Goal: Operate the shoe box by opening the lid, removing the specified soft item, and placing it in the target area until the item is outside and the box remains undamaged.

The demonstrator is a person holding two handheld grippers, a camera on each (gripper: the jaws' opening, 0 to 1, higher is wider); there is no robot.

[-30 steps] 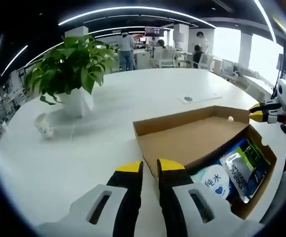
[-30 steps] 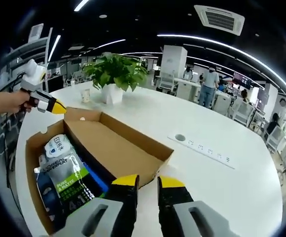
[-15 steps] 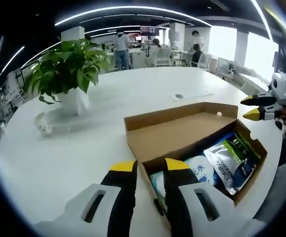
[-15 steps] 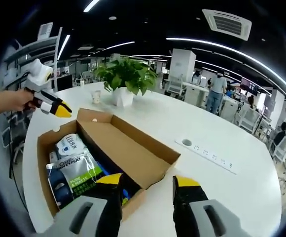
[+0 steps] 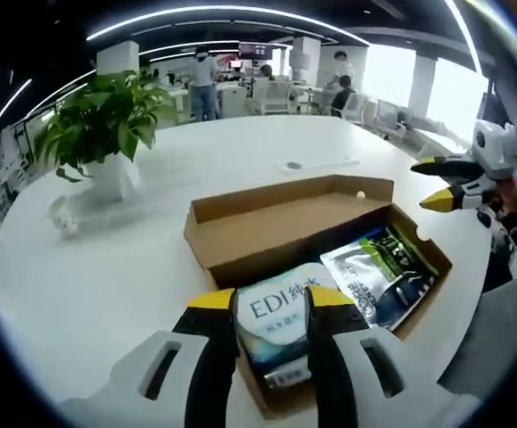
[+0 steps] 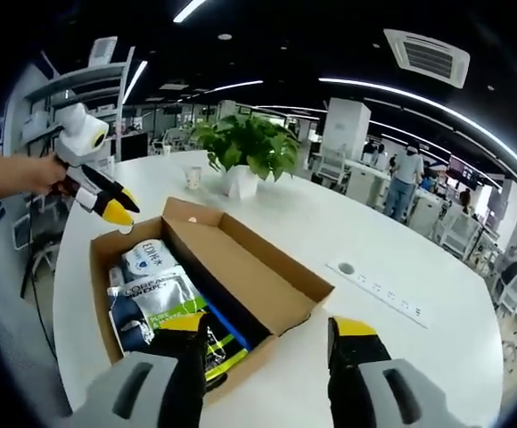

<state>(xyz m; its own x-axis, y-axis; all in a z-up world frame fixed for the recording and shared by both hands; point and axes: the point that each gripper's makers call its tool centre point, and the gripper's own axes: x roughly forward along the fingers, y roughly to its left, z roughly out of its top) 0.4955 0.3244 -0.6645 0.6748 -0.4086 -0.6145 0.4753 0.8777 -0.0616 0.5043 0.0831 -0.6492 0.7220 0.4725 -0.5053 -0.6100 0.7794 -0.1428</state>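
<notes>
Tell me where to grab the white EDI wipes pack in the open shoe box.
Grip the EDI pack by its near short end, from above. It lies flat against the box end wall, between the left gripper's open jaws.

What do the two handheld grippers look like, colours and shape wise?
Both match: the left gripper and right gripper have black jaws capped with yellow tips, rising from light grey bodies with slotted cut-outs. Seen from the side, each has a white rounded housing behind the yellow-tipped jaws.
</notes>
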